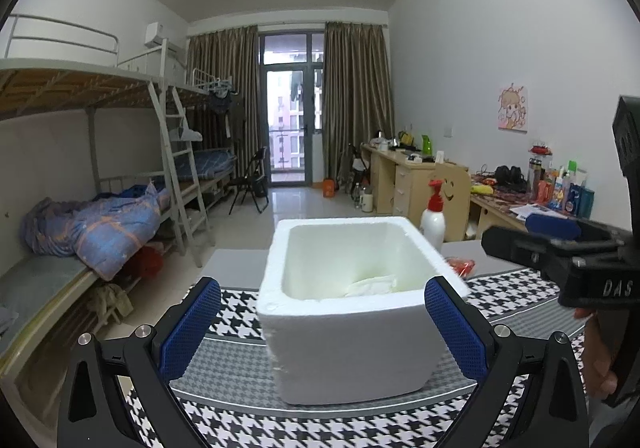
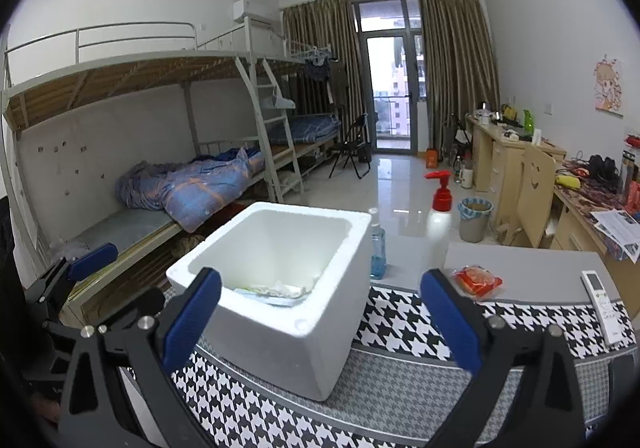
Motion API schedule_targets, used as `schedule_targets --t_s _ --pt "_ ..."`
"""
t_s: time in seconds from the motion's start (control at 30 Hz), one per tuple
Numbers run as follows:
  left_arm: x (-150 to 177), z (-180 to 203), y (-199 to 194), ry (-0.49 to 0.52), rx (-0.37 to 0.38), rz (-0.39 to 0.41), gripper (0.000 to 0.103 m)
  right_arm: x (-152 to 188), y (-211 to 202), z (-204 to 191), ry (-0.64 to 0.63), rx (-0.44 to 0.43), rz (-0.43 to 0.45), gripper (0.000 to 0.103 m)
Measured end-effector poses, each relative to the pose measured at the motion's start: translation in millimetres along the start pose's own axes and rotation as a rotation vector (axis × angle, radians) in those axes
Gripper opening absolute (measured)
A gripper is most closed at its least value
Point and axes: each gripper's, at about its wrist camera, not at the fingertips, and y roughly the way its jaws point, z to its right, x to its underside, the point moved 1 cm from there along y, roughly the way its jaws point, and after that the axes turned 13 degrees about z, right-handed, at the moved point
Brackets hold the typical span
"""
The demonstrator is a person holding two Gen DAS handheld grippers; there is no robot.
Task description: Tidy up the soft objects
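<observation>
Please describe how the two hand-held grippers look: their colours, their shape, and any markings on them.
Both grippers, the left gripper and the right gripper, have black angular frames with silver round bolts at the joints. Each finger ends in a blue pad with a fine dotted texture. Seen from the left wrist camera, the right gripper's black body carries pale letters "DAS". No cables show.

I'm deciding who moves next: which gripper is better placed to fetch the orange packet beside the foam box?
Right. In the right wrist view the orange packet lies on the table just beyond the open right gripper, clear of the foam box. The left gripper faces the box, which blocks its way.
</observation>
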Motion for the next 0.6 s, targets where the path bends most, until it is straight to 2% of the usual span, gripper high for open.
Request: schedule_targets --t_s 0.4,0.6 --pt "-8.6 20.8 -13.1 -0.022 0.018 0.042 0.102 8.9 -41.1 13.5 -0.019 0.081 0.076 0.102" --pt "-7.7 29.9 -16.2 -0.015 0.023 0.050 0.102 17.0 -52.7 20.3 -0.028 0.107 0.083 0.102"
